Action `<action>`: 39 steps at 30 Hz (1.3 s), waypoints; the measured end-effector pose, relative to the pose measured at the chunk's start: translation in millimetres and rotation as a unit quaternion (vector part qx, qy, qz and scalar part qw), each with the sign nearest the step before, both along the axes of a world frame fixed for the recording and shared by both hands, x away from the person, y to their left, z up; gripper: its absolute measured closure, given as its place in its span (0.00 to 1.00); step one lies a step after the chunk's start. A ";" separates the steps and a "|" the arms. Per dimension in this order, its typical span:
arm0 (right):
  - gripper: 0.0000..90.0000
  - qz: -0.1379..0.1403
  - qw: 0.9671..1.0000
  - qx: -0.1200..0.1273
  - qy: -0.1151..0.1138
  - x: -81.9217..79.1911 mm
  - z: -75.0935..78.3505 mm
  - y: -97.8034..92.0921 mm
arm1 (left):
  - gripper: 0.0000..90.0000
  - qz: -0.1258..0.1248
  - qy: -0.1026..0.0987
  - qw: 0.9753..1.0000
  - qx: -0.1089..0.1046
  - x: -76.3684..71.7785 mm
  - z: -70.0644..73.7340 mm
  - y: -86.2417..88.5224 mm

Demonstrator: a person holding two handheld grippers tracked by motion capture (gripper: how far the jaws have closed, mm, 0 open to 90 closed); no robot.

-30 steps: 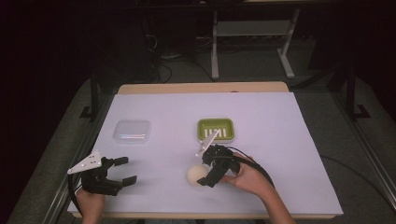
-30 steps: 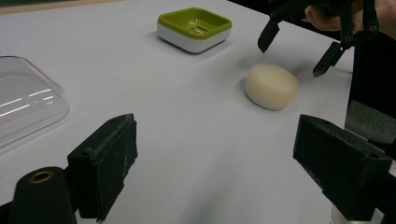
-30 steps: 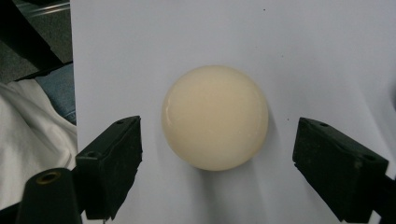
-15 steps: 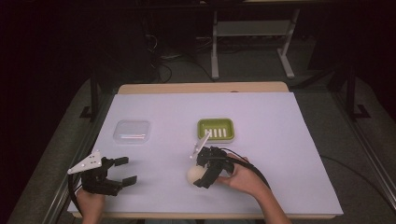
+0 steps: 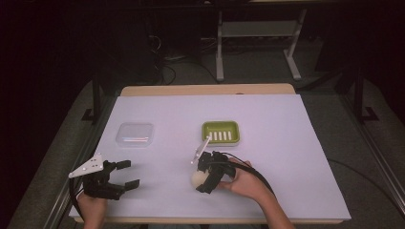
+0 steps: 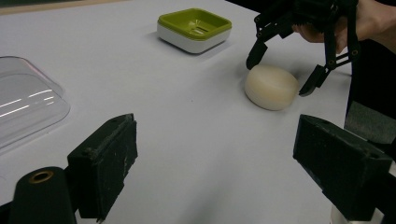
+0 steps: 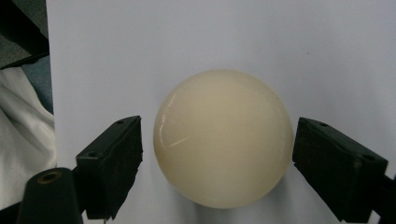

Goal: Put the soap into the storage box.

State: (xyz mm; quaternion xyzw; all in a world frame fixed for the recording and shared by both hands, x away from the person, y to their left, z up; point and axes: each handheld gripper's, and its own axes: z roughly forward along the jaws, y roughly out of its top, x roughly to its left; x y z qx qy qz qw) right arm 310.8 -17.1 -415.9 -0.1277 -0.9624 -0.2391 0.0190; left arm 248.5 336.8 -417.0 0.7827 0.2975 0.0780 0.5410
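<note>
The right gripper (image 5: 204, 177) has dropped onto the soap bar (image 5: 197, 178), near-centre on the counter (image 5: 286, 143); jaws spread, straddling it. Next, we'd clench. Left gripper (image 5: 125, 173) idles, released.

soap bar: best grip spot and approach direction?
Grip the cream soap bar across its rounded sides at the widest part, coming down from above. It lies flat on the white table cover, smooth and domed, so a high pinch would likely slip off. The right gripper already straddles it, jaws open either side, not yet touching.
</note>
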 end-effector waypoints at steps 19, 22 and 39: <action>0.18 0.008 1.000 -0.022 -0.001 -0.1 -9.1 9.6 | 0.15 0.000 0.000 1.000 -0.001 -0.2 -0.1 0.6; 0.20 0.010 1.000 -0.024 -0.002 -0.4 -9.7 10.4 | 0.15 -0.001 0.000 1.000 0.000 -0.1 0.0 0.7; 0.26 0.011 0.999 -0.033 -0.022 -2.3 -8.7 11.0 | 0.15 0.000 0.000 1.000 0.000 -0.1 -0.1 0.3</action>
